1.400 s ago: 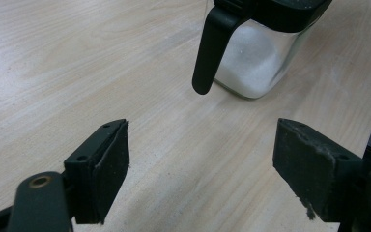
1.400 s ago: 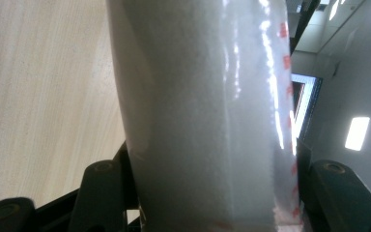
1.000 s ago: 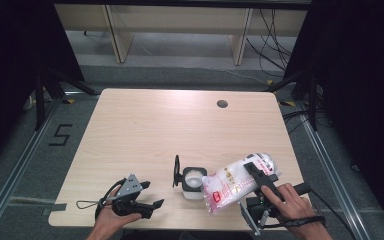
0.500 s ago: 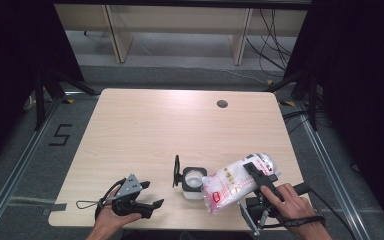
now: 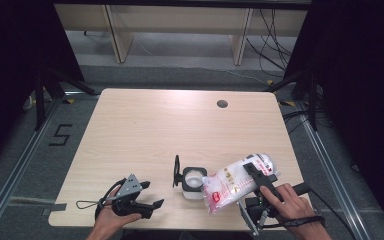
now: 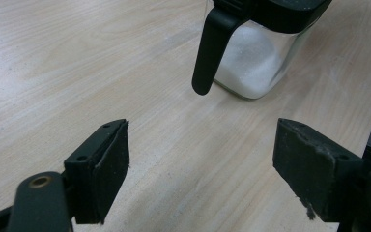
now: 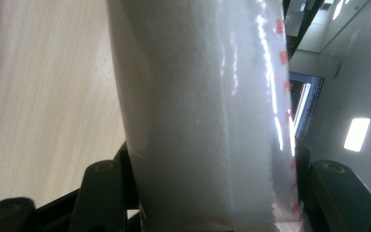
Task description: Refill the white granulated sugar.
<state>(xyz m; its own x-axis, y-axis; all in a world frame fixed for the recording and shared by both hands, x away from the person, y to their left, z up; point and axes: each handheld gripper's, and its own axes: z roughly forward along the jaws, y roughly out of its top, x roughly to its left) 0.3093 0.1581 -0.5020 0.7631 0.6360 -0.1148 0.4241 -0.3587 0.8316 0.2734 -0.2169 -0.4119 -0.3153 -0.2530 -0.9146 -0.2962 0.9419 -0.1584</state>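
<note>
High view: bag (image 5: 232, 182) slants, lower end toward jar (image 5: 192, 181).

Two black handheld grippers. Left gripper (image 5: 145, 202): grey three-cornered plate (image 5: 128, 186) on top, thin dark cable loop (image 5: 87, 204) trailing behind, matte black rectangular pads (image 6: 108, 169) with small round holes, a brass-coloured rivet (image 6: 40, 181) on the nearer link. Right gripper (image 5: 254, 172): black frame, grey metal bracket underneath, black strap (image 5: 305, 220) round the wrist, round screw heads (image 7: 102, 167) beside each jaw.
</note>
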